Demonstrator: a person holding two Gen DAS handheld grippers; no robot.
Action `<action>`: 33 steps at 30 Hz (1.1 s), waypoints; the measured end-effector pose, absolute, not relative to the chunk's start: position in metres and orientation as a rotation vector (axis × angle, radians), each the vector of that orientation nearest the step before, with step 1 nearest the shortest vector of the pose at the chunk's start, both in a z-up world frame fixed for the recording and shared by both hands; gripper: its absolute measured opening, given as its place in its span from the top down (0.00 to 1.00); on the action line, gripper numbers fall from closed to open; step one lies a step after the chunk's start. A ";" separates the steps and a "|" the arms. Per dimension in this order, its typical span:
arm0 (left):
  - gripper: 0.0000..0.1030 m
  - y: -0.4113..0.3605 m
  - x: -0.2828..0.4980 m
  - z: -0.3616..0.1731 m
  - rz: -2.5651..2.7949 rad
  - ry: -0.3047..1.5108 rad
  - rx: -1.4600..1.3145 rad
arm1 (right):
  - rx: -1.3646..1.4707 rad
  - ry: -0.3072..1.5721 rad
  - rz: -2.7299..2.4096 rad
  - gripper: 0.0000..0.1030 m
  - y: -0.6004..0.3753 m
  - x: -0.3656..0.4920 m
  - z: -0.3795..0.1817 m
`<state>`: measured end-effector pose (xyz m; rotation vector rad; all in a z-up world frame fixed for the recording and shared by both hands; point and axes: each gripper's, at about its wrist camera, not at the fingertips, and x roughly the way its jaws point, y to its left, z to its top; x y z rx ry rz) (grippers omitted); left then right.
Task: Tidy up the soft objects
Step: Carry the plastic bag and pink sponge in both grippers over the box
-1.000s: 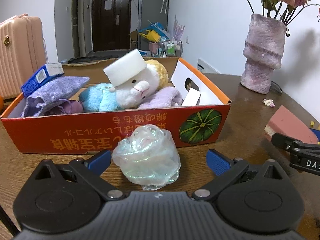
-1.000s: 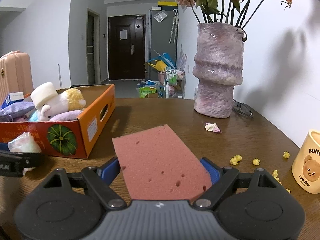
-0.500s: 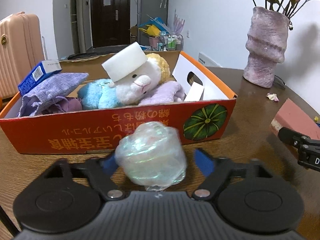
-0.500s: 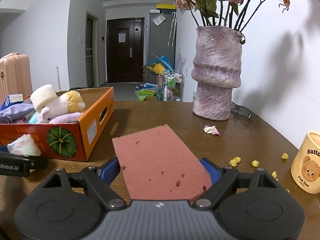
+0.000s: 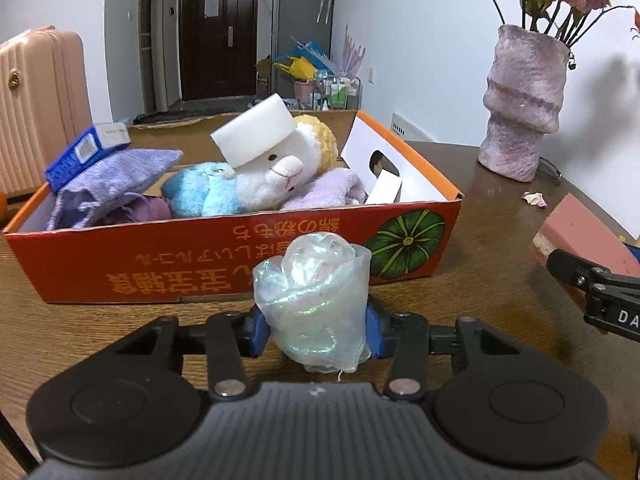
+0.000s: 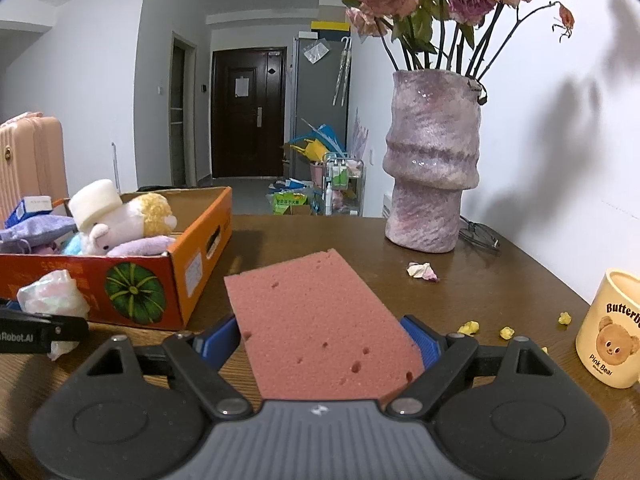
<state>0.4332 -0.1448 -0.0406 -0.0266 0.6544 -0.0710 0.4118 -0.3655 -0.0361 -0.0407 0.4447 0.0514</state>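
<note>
A crumpled iridescent plastic bag (image 5: 316, 296) sits on the wooden table just in front of the orange cardboard box (image 5: 224, 256). My left gripper (image 5: 314, 332) has its jaws closing on the bag, and both blue pads press into its sides. The box holds a white plush toy (image 5: 276, 176), a white foam block (image 5: 256, 134), a purple pouch (image 5: 116, 172) and a blue carton (image 5: 84, 150). My right gripper (image 6: 328, 340) is shut on a flat pink sponge (image 6: 320, 320), held above the table to the right of the box (image 6: 192, 264).
A tall purple vase (image 6: 432, 184) with dried roses stands at the back right. A cream bear mug (image 6: 612, 340) is near the right edge, with yellow crumbs (image 6: 470, 326) and a fallen petal (image 6: 420, 270) on the table. A pink suitcase (image 5: 36, 112) stands beyond the left edge.
My left gripper's fingers have drawn in from wide open onto the iridescent bag and squeezed it narrower. The right gripper and its sponge have stayed put.
</note>
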 end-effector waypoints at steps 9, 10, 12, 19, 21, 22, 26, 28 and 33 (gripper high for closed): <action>0.55 -0.132 0.397 -0.023 -0.080 0.563 -0.026 | 0.006 0.407 0.065 0.16 -0.343 0.392 -0.028; 0.55 -0.130 0.393 -0.020 -0.079 0.550 -0.026 | 0.015 0.403 0.068 0.16 -0.340 0.390 -0.027; 0.55 -0.125 0.385 -0.015 -0.074 0.524 -0.027 | 0.029 0.393 0.071 0.16 -0.332 0.385 -0.025; 0.55 -0.101 0.374 0.004 -0.058 0.462 -0.084 | 0.069 0.334 0.090 0.16 -0.298 0.372 -0.016; 0.55 -0.093 0.374 0.008 -0.052 0.451 -0.105 | 0.072 0.320 0.091 0.16 -0.286 0.371 -0.014; 0.55 -0.090 0.374 0.010 -0.051 0.444 -0.114 | 0.074 0.313 0.092 0.16 -0.281 0.371 -0.014; 0.55 -0.079 0.375 0.017 -0.040 0.420 -0.134 | 0.095 0.297 0.086 0.16 -0.265 0.375 -0.012; 0.55 -0.075 0.377 0.018 -0.033 0.409 -0.136 | 0.103 0.291 0.082 0.16 -0.258 0.379 -0.011; 0.55 -0.067 0.384 0.021 -0.015 0.383 -0.133 | 0.130 0.284 0.070 0.16 -0.248 0.393 -0.010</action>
